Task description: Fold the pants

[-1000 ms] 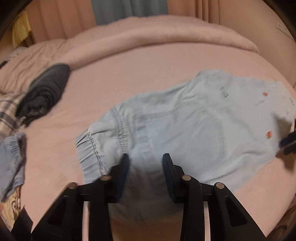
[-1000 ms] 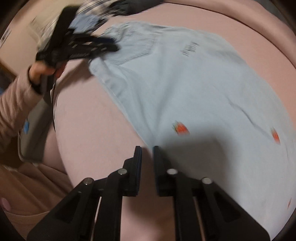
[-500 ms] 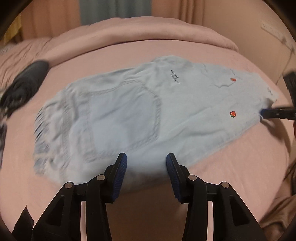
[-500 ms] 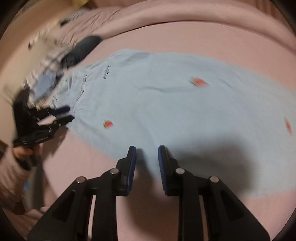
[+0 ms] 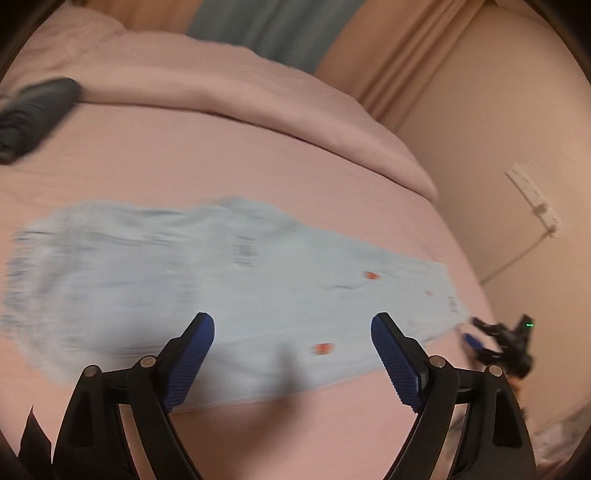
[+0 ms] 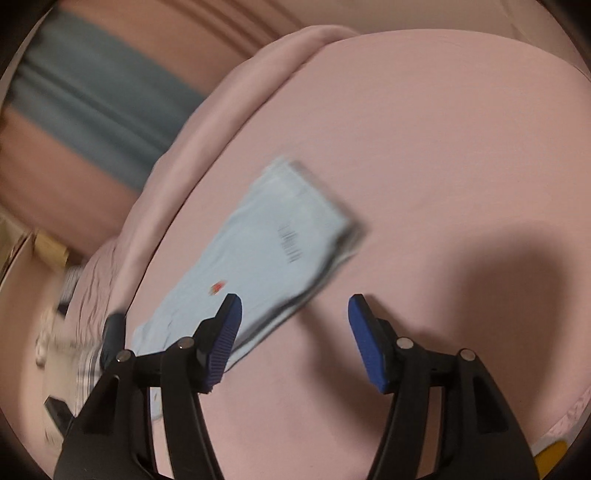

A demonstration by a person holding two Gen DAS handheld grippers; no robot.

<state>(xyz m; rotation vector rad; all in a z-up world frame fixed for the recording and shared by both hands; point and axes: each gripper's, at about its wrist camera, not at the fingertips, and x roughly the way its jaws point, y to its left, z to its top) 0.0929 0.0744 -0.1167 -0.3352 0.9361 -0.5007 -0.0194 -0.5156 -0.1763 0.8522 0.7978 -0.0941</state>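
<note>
Pink bedding fills the left wrist view, with a rolled pink duvet along the far side, peach and grey-blue curtains behind it and a white power strip on the wall at right. Light blue pants lie flat across the middle of the bed, blurred, the gathered waistband at left and small red motifs dotted toward the right end. A dark rolled garment sits well apart at the upper left edge. The left gripper hovers above the near edge of the pants, its blue pads spread wide after just opening, with nothing pinched between them. At far right, just beside the hem end of the pants, the right gripper appears small and blurred.

From the right wrist view, the same pink bed tilts steeply, the duvet running diagonally at left and the curtains beyond it. The pants show as a long pale strip with a dark printed mark and one red motif, lying on the sheet and blurred. The right gripper has its jaws parted, having just been opening; its left pad overlaps the pants' near edge in the picture, but no cloth is clamped. A broad shadow falls across the sheet at right.
</note>
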